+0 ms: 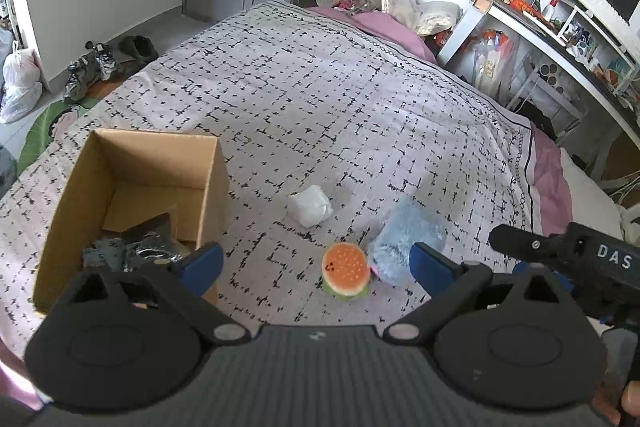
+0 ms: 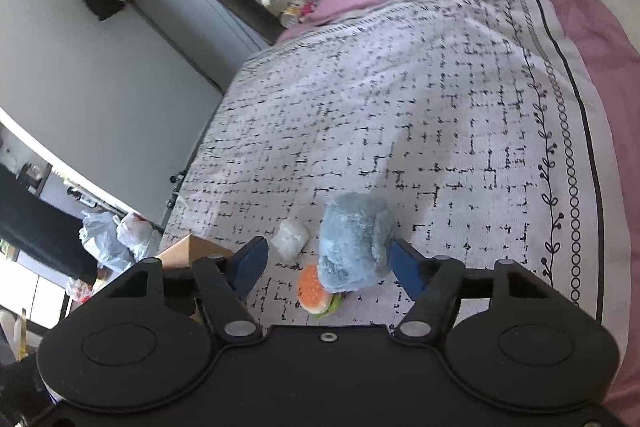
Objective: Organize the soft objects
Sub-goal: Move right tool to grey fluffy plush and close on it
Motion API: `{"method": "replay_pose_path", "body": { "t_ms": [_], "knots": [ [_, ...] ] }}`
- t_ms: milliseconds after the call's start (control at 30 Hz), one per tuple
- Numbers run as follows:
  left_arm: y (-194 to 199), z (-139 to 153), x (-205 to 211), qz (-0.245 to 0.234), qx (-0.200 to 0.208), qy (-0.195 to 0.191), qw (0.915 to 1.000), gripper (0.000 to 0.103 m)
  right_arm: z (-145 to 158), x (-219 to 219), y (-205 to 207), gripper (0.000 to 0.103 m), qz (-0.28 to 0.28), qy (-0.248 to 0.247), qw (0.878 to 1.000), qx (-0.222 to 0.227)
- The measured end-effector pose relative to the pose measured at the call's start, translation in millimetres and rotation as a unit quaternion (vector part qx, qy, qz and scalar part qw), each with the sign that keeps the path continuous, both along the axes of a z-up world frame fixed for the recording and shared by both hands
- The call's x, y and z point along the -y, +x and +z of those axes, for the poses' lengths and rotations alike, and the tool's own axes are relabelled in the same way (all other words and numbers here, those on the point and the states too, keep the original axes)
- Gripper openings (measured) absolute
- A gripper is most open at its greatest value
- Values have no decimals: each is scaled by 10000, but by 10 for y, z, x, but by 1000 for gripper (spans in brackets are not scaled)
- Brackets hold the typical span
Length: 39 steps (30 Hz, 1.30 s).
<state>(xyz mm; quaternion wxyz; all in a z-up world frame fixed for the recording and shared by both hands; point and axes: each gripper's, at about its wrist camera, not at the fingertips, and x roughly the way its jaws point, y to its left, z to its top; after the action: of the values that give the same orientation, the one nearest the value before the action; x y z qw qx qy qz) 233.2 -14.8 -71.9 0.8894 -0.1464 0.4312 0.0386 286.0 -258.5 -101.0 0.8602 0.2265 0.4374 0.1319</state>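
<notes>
Here the blue plush (image 2: 354,245) stands upright between the right hand-held gripper's (image 2: 326,263) unclenched, empty jaws.

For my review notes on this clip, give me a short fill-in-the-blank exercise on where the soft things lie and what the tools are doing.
1. The burger toy lies on the bed, touching the ____ plush.
2. The white bundle lies between the plush and the ____.
3. The box already holds something ____ in colour.
4. The left tool has jaws that are ____, with nothing gripped.

Missing words: blue; box; dark; open
</notes>
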Motion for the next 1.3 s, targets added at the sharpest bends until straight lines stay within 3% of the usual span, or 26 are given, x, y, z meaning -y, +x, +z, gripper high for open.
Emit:
{"method": "replay_pose_path", "body": {
  "t_ms": [100, 267, 467, 833, 1100, 1300],
  "knots": [
    [77, -43, -5, 38, 23, -35, 10000, 100, -41, 4, 75, 58, -85, 218, 9997, -62],
    [179, -128, -41, 55, 70, -130, 9999, 99, -186, -54, 165, 57, 54, 405, 9990, 178],
    [314, -255, -63, 5, 79, -150, 9999, 99, -442, -119, 329, 49, 118, 451, 9985, -297],
    [480, -442, -161, 16, -39, -428, 9991, 98, -529, -205, 465, 46, 128, 846, 9958, -331],
    [572, -513, -151, -37, -123, -512, 9986, 98, -666, -291, 547, 46, 53, 631, 9966, -521],
    [605, -506, -67, -117, -135, -500, 9986, 98, -655, -199, 510, 46, -282, 16, 9983, -514]
  ]
}}
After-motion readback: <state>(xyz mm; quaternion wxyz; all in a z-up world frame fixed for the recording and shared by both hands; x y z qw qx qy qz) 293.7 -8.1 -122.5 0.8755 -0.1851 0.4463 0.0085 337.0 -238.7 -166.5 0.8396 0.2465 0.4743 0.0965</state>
